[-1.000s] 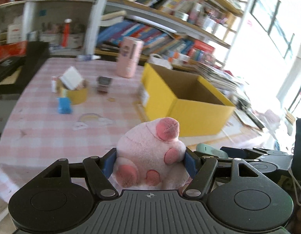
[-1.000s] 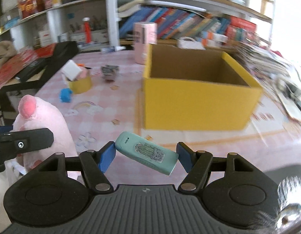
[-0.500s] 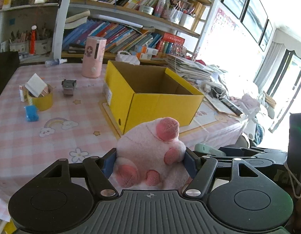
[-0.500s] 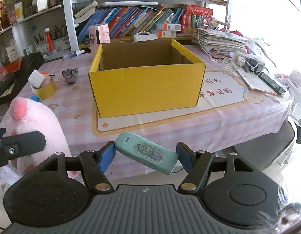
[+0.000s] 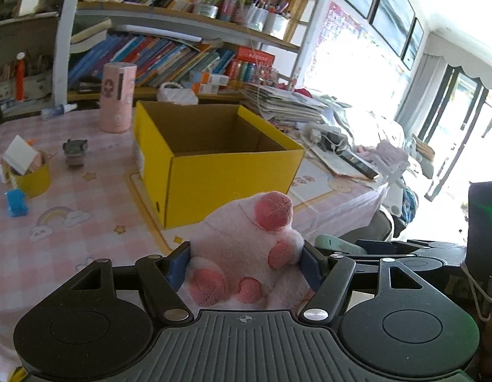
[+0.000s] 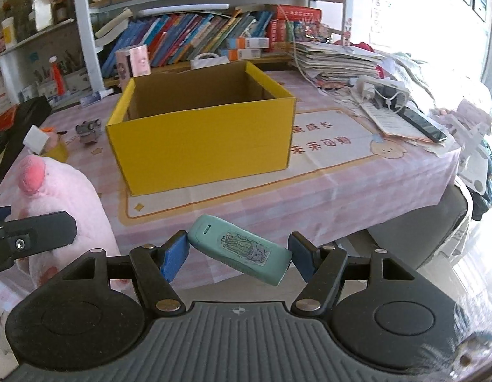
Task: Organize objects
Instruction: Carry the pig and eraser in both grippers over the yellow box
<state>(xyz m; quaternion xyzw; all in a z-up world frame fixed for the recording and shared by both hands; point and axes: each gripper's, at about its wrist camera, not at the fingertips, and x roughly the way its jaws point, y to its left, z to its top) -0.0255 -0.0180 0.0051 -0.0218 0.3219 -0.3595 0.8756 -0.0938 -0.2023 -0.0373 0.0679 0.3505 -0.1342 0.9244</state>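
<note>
Yellow box (image 6: pixel 201 133) now sits nearer than before; left tongs (image 5: pixel 244 262) grip the pink plush (image 5: pixel 246 248), right tongs (image 6: pixel 236 254) grip the teal case (image 6: pixel 239 250), both short of it, ready for deposit.

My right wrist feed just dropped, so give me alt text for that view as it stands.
The right gripper is shut on a tilted teal case with a cactus sticker, short of the table edge. Ahead on the pink checked tablecloth stands an open yellow box. At far left, the left gripper's finger presses a pink plush toy.

Fuzzy plush toy (image 5: pixel 246 248), matt cardboard box (image 5: pixel 214 172)
</note>
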